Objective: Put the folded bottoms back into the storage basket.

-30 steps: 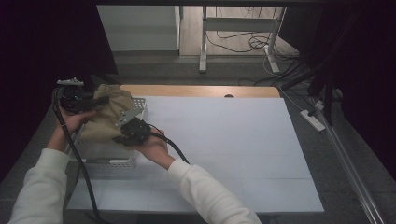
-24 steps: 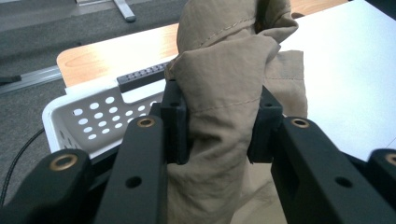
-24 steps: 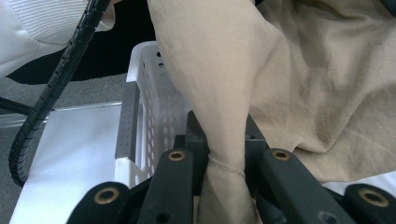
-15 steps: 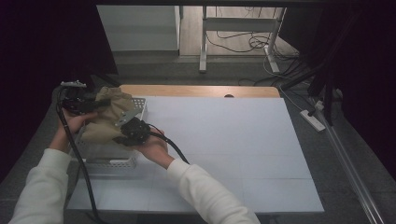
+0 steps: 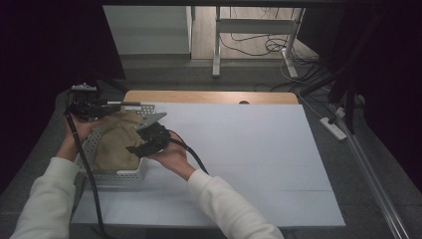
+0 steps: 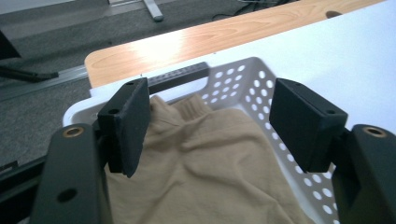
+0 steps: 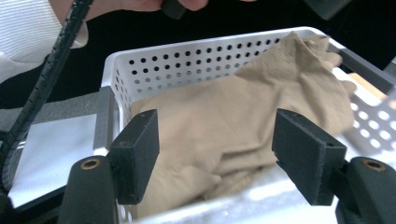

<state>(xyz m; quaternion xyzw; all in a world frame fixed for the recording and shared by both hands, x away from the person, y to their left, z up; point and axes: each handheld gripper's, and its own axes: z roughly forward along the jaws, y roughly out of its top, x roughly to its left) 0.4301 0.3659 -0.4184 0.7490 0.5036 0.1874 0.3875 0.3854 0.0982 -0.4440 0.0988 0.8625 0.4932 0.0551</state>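
Looking down from the high view: white perforated basket (image 5: 115, 172) sits at the table's (image 5: 259, 164) near-left corner, tan cloth (image 5: 117, 139) bunched inside it. Left gripper (image 5: 85, 102) hovers over the basket's far-left rim, right gripper (image 5: 149, 139) over its right rim. Both cables trail back along the person's white sleeves. Rest of the white tabletop is bare; a wood strip (image 5: 209, 96) runs along the far edge, with a dark hole in it. Beyond the table: desk legs and loose cables on the floor, power strip (image 5: 332, 128) off to the right.

Left gripper view: left gripper (image 6: 224, 116) jaws spread wide, nothing between the pads, cloth (image 6: 205, 172) directly below. The basket's perforated wall (image 6: 243, 84) and a dark handle bar (image 6: 180, 74) at the rim lie ahead of the jaws. Wood strip (image 6: 201, 37) beyond.

Right gripper view: right gripper (image 7: 219, 154) jaws also spread wide, gripping nothing. Cloth (image 7: 243, 121) heaped against the basket's right end, rising above the rim there. Perforated wall (image 7: 187, 65) visible behind it. A ribbed black cable (image 7: 44, 79) crosses the left of that view, a sleeve (image 7: 32, 28) behind it.

Cloth folds and wall holes read clearly from the gripper cameras; the overhead shows just a tan lump.
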